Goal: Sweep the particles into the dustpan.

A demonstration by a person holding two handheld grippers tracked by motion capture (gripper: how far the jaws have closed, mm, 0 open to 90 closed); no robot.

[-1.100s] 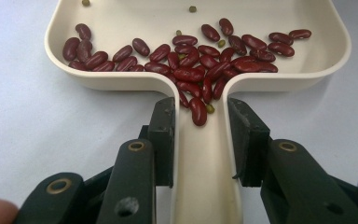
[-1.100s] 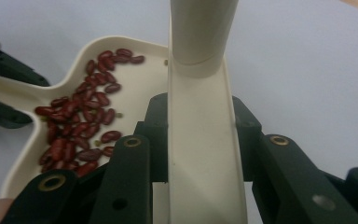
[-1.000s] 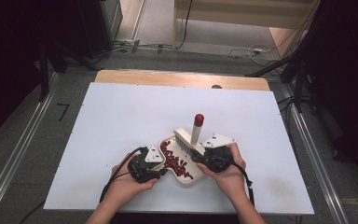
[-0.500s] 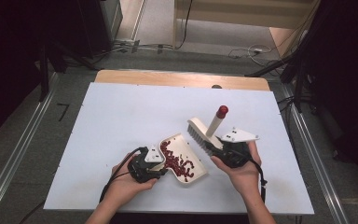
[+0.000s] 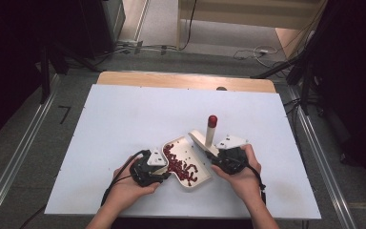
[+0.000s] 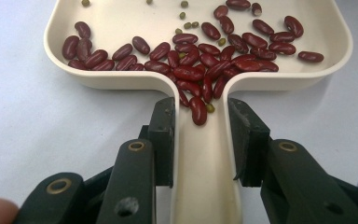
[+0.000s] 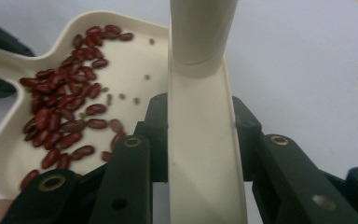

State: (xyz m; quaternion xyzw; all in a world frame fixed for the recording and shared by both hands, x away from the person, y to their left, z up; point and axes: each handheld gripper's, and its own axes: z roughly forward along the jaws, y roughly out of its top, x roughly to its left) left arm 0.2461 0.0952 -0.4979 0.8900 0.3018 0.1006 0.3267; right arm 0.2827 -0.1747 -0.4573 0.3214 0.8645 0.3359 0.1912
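Left gripper (image 6: pixel 200 140) clamps the stiff, light dustpan (image 5: pixel 187 162) by its handle, right gripper (image 7: pixel 200 135) clenches the brush (image 5: pixel 208 136); loose beans (image 6: pixel 200 60) roll, keep level.

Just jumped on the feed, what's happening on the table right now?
A person works with a gripper in each hand at a white table. The left gripper is clamped on the handle of a cream dustpan that holds red beans and a few small green ones. The right gripper grips a cream hand brush with a red-capped handle, held just beside the pan's far edge. No loose beans are visible on the table.
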